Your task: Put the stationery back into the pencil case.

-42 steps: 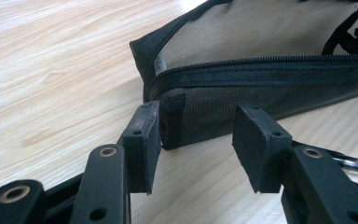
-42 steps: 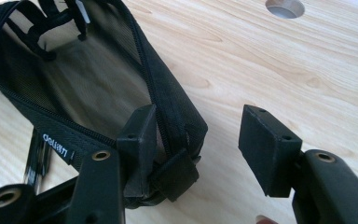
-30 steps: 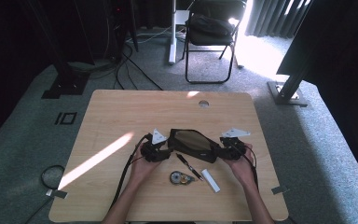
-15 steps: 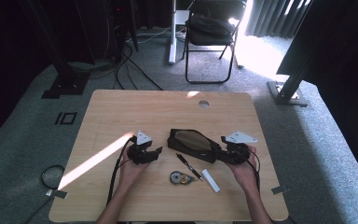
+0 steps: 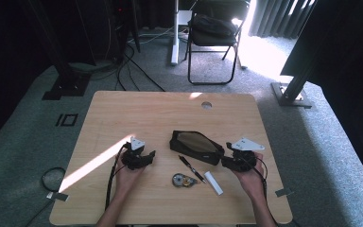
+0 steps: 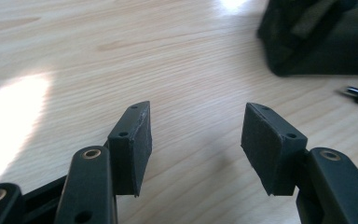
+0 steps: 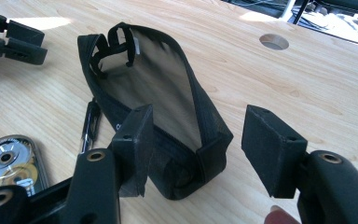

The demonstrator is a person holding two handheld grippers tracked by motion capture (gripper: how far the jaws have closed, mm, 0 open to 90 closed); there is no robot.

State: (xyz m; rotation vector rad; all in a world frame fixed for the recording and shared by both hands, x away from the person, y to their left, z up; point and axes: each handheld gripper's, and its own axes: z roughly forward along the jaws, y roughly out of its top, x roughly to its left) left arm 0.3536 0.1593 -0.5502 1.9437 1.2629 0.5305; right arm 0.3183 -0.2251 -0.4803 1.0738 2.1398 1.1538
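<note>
Right gripper (image 7: 196, 144): jaws apart, near end of the open black pouch (image 7: 154, 93) between them, pads not pressing. Left gripper (image 5: 144, 156): jaws just opening, nothing between, well left of pouch. Pen (image 5: 192, 169) and tape dispenser (image 5: 181, 180) lie just before pouch.

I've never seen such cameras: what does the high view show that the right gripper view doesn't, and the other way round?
The high view adds the person's forearms, a white stick and the whole table. The right gripper view adds the pouch gaping inside, close up between the open jaws of the right gripper. Shared: pouch, pen, tape roller, the round hole in the table.
</note>
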